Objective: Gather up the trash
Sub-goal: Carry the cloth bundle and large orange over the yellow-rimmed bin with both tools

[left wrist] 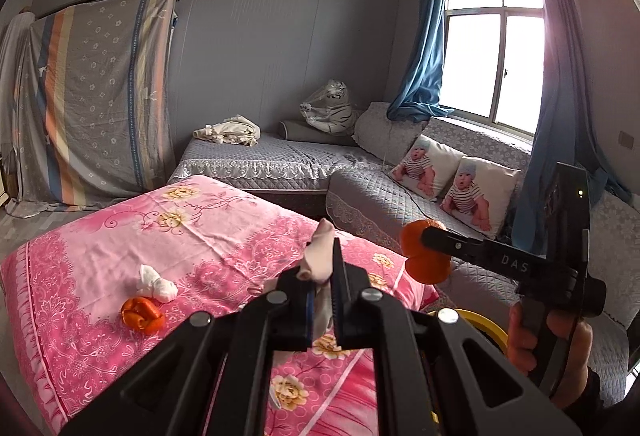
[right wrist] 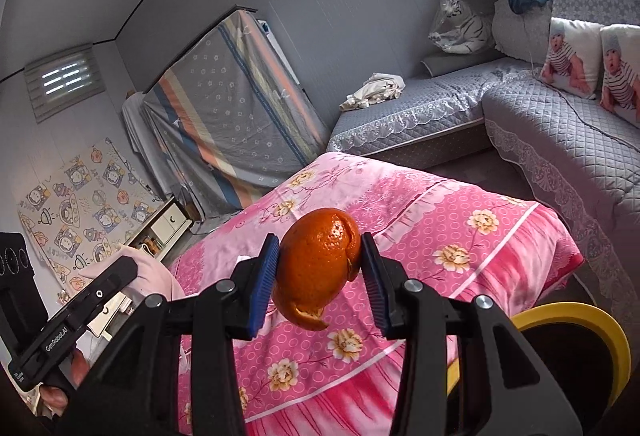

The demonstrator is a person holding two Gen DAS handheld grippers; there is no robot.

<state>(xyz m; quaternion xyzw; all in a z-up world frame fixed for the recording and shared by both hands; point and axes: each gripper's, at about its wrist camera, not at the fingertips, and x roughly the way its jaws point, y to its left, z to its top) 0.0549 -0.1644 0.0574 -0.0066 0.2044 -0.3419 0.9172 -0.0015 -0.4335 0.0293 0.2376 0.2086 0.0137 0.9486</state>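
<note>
I have a curled piece of orange peel (right wrist: 320, 268) clamped in my right gripper (right wrist: 320, 276) and a crumpled white tissue (left wrist: 320, 256) pinched tight in my left gripper (left wrist: 324, 300), both above the pink floral bedspread (left wrist: 120, 236). Left to collect: another orange peel (left wrist: 142, 313) and white tissue wad (left wrist: 157, 284), far left. The yellow-rimmed bin (right wrist: 580, 320) sits near right, with nothing blocking it.

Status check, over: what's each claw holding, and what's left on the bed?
Left gripper shut on tissue. Right gripper clamps orange peel. Second peel, tissue wad remain.
</note>
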